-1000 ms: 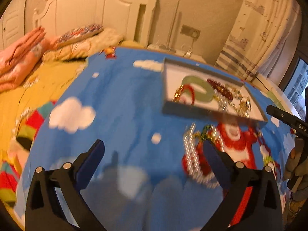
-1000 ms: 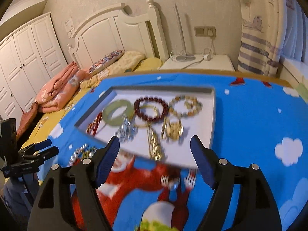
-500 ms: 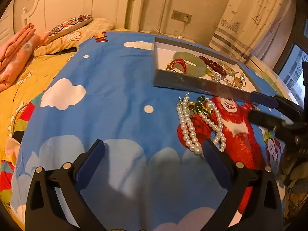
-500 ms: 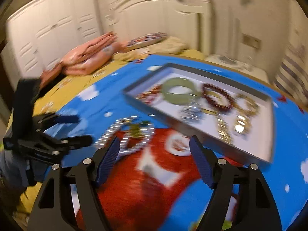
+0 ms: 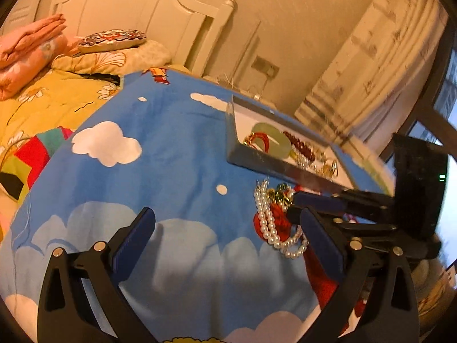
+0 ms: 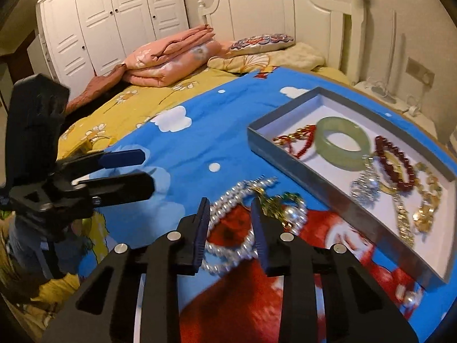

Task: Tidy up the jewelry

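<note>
White pearls make a necklace (image 6: 242, 220) that lies in a heap on the blue cartoon bedspread (image 6: 200, 143), with a gold and green piece (image 6: 281, 204) tangled at its far side. It is just beside the near wall of the grey tray (image 6: 314, 177), outside it. The right tongs (image 6: 230, 234) point down at it; their jaws have just been closing and now stand narrow, with strands of pearls between them, but I cannot tell if the pads already press on them. Inside the tray lie a pale green bangle (image 6: 342, 143), a red and gold bracelet (image 6: 297, 140), a dark red bead bracelet (image 6: 397, 160), a silver chain (image 6: 367, 184) and gold chains (image 6: 425, 203). The left tongs (image 5: 228, 243) hang over the bedspread to the left of the pearls, jaws wide apart and empty.
</note>
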Available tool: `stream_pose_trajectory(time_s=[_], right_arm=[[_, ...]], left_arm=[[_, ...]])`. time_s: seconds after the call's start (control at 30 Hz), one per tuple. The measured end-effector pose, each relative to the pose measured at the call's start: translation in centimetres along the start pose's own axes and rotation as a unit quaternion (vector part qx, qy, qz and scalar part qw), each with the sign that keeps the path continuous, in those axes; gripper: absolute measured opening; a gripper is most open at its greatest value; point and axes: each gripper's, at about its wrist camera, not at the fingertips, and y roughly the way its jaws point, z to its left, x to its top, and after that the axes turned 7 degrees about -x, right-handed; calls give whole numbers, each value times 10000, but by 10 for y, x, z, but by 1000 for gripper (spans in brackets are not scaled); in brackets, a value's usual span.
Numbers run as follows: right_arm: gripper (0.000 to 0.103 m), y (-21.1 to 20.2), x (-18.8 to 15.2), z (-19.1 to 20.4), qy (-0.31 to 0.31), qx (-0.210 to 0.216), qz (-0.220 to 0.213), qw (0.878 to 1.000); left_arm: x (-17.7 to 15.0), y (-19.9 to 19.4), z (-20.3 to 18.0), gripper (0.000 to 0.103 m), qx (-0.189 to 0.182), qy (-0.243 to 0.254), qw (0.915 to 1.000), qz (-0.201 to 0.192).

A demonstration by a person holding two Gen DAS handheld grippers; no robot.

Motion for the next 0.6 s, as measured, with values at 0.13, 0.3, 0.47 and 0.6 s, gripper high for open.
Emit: stream_pose_trajectory(time_s=[0.13,0.3,0.47,0.6], right_arm=[[30,17,11,-1,-58,-133,163,9998],[31,30,18,-6,-269,-190,334,9989],[31,37,17,-8,-443,-133,456,9979],[30,38,16,-6,-480,-167,430,9978]], left_arm=[[1,0,2,101,-31,-60,10000,39],[-1,0,1,101,-49,23,10000,46],[-2,-1,1,101,-60,13,10000,30],[-2,0,1,101,-60,8,10000,38]])
